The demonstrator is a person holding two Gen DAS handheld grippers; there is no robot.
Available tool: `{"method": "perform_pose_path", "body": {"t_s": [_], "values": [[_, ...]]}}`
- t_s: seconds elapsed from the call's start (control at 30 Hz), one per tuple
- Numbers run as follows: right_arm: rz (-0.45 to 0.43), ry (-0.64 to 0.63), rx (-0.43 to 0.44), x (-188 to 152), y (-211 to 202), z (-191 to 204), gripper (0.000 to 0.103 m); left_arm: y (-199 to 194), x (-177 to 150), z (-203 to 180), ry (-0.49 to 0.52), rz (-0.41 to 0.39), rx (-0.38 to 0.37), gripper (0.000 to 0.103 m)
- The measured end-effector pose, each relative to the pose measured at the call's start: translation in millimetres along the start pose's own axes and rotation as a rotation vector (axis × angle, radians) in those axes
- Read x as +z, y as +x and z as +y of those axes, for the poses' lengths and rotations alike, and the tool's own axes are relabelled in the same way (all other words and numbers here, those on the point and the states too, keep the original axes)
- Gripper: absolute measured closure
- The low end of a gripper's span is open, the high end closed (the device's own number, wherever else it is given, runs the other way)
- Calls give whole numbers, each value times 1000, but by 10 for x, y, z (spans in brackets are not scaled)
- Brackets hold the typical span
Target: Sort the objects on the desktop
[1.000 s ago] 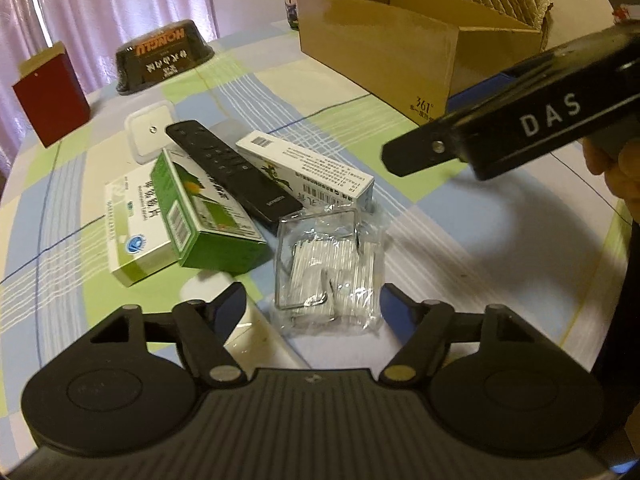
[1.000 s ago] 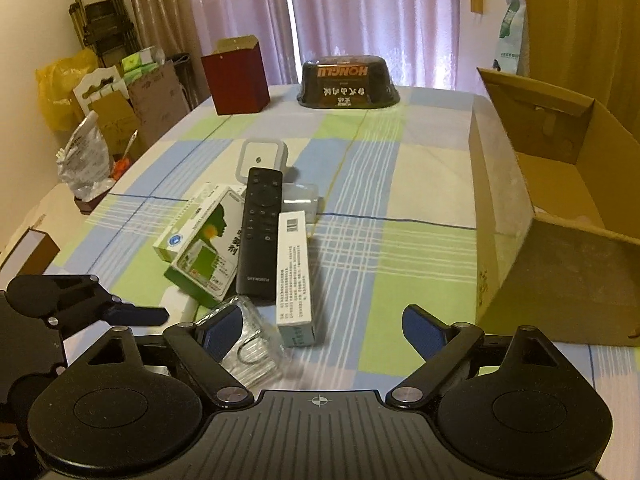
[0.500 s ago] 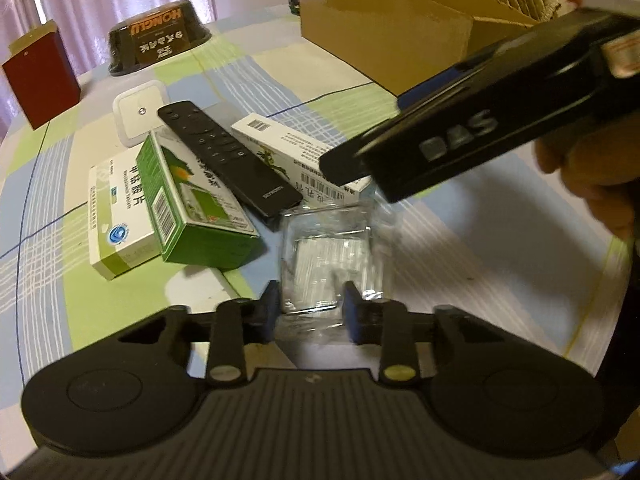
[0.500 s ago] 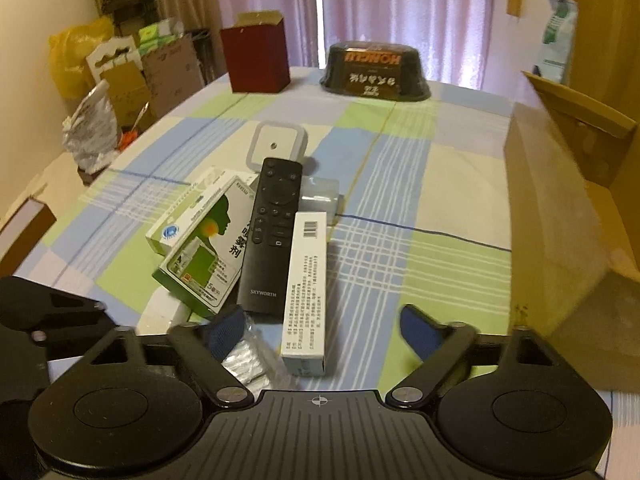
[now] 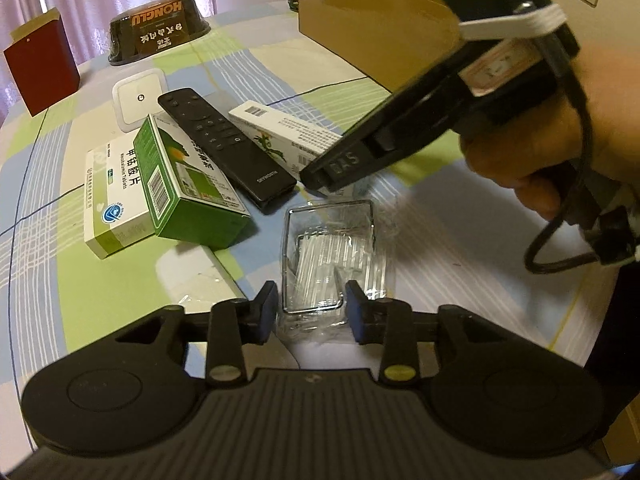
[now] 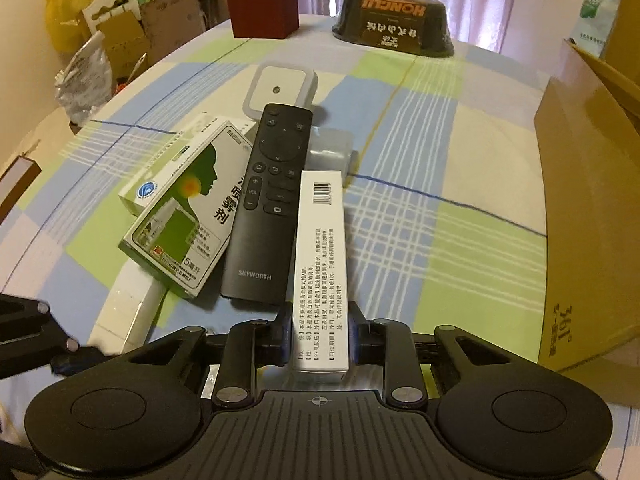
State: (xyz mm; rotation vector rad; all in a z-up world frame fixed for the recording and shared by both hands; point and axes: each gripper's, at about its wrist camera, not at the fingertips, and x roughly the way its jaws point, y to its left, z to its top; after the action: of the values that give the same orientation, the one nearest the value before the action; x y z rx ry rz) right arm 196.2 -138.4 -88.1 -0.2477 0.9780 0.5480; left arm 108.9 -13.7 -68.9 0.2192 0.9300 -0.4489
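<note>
My left gripper [image 5: 312, 312] is shut on the near end of a clear plastic packet of white sticks [image 5: 332, 248] lying on the checked tablecloth. In the right wrist view my right gripper [image 6: 320, 338] is shut on the near end of a long white medicine box [image 6: 322, 260], one finger against each side. That white box [image 5: 288, 136] lies beside a black remote [image 6: 272, 204]. A green box [image 6: 184, 216] leans on a white-and-green box [image 5: 112, 196]. In the left wrist view the right gripper comes down from the right, held by a hand [image 5: 540, 160].
A large open cardboard box [image 6: 580, 200] stands on the right side of the table. A white square night light [image 6: 280, 88] lies behind the remote. A black bowl [image 6: 394, 22] and a red box [image 6: 260, 0] stand at the far edge.
Both grippers went from wide open to shut. The left closed on the clear packet, and the right came forward and down and closed on the long white box.
</note>
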Motion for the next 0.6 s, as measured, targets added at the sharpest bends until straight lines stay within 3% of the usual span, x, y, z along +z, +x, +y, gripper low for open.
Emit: {"method": "perform_pose_path", "body": {"t_s": [0.13,0.27,0.43,0.6], "values": [[-6,23,-11,-89,-110,-67,78,30,3,6,6,0,3,62],[-13,80,-33,-217,-255,-169,78,66,24,-7,20,4,1,62],[-7,91,-57,-370,-372,-208,78,74,39,-27,19,13,-12,73],[-19,121,-66,-499,-484,-249,78,21,22,-70,7,17,-15,77]]}}
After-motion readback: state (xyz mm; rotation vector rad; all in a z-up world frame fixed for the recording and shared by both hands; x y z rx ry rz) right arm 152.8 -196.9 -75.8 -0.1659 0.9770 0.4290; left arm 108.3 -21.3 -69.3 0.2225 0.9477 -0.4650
